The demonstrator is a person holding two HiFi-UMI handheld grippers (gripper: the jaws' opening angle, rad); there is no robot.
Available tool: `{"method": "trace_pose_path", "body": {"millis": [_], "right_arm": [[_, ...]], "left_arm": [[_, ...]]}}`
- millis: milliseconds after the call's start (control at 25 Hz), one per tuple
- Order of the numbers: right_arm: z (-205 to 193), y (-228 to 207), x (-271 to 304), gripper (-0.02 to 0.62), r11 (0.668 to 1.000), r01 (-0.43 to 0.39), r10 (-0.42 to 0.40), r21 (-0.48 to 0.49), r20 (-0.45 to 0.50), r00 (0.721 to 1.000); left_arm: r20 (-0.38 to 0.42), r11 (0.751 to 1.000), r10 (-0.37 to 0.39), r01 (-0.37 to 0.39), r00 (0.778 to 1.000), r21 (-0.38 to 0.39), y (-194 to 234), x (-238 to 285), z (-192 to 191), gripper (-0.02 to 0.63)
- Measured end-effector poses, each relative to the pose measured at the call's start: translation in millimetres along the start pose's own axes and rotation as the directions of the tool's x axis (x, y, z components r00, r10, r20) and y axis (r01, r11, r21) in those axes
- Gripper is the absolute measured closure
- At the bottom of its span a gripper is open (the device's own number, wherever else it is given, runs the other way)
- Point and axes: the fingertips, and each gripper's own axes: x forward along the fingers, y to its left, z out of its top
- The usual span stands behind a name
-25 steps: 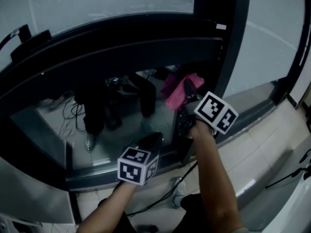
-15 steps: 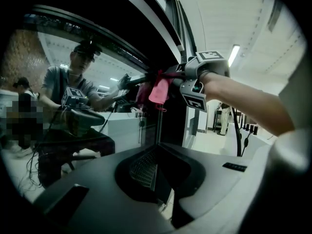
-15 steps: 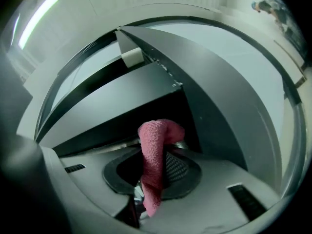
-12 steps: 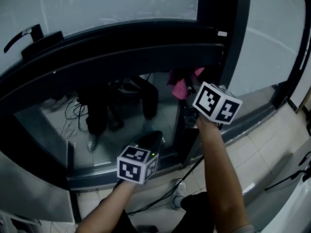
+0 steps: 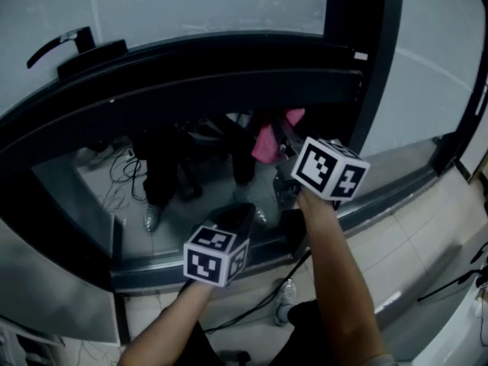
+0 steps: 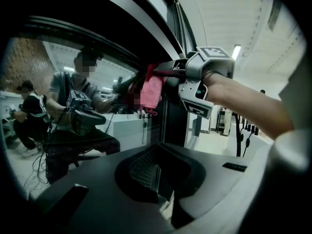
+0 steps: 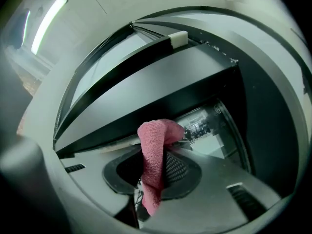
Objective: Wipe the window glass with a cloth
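Clamps one pink cloth [image 7: 152, 165] in the right gripper [image 7: 157, 172], fingers mostly hidden under it, up against the window glass [image 5: 88, 185] beside its dark frame [image 5: 374, 67]. Holds the left gripper [image 6: 157, 172] lower, fingers closed, empty.

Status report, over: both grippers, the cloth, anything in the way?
Right gripper shut on pink cloth. Left gripper shut, empty, held low. Cloth at window glass, upper right corner, close under dark frame bar.

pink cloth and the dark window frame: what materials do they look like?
Pink cloth: soft terry or microfibre, going by its nubby surface and limp folds. Window frame: dark, smooth, matte profile, likely painted metal or plastic; the look cannot settle which.
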Motion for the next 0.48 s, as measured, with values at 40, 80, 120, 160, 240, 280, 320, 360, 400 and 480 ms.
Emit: {"method": "trace_pose_path", "body": {"millis": [40,80,120,160,240,280,320,360,400,480], "right_arm": [[-2.1,5.9,0.5,0.522,1.0,-0.014,0.014,0.021,0.004,1.0],[-3.8,12.2,1.2,0.522,0.998,-0.035,0.034,0.055,0.011,0.999],[-5.4,19.0,2.1,0.522,0.992,-0.063,0.061,0.105,0.024,0.998],[-6.8,25.8,3.2,0.522,0.982,-0.096,0.091,0.164,0.04,0.995],[-10.0,38.2,6.2,0.522,0.95,-0.156,0.141,0.27,0.075,0.987],[-11.9,43.4,8.1,0.522,0.934,-0.178,0.158,0.31,0.089,0.983],[-13.7,46.6,10.0,0.523,0.922,-0.19,0.165,0.339,0.102,0.981],[-15.0,47.5,11.8,0.523,0.914,-0.191,0.161,0.357,0.112,0.981],[-16.0,46.5,13.4,0.525,0.91,-0.185,0.149,0.371,0.123,0.981],[-17.5,40.7,15.4,0.526,0.908,-0.162,0.114,0.386,0.143,0.983]], "left_arm": [[0.0,1.0,0.004,-0.004,1.0,-0.001,2.4,-3.6,-0.6,0.604],[0.0,1.0,0.008,-0.008,1.0,-0.002,4.7,-7.2,-1.4,0.604],[0.0,1.0,0.013,-0.013,1.0,-0.002,7.1,-10.8,-2.4,0.604],[-0.001,1.0,0.018,-0.018,1.0,-0.003,9.5,-14.4,-3.4,0.604],[-0.004,1.0,0.031,-0.031,1.0,-0.003,14.3,-21.1,-5.6,0.604],[-0.007,0.999,0.038,-0.038,0.999,0.0,16.7,-24.0,-6.4,0.604],[-0.01,0.999,0.044,-0.044,0.999,0.003,19.7,-26.7,-6.7,0.604],[-0.011,0.999,0.051,-0.051,0.999,0.005,23.3,-29.3,-6.4,0.604],[-0.011,0.998,0.059,-0.059,0.998,0.003,27.6,-31.9,-5.9,0.604],[-0.013,0.997,0.076,-0.076,0.997,-0.009,36.4,-36.6,-6.6,0.604]]}}
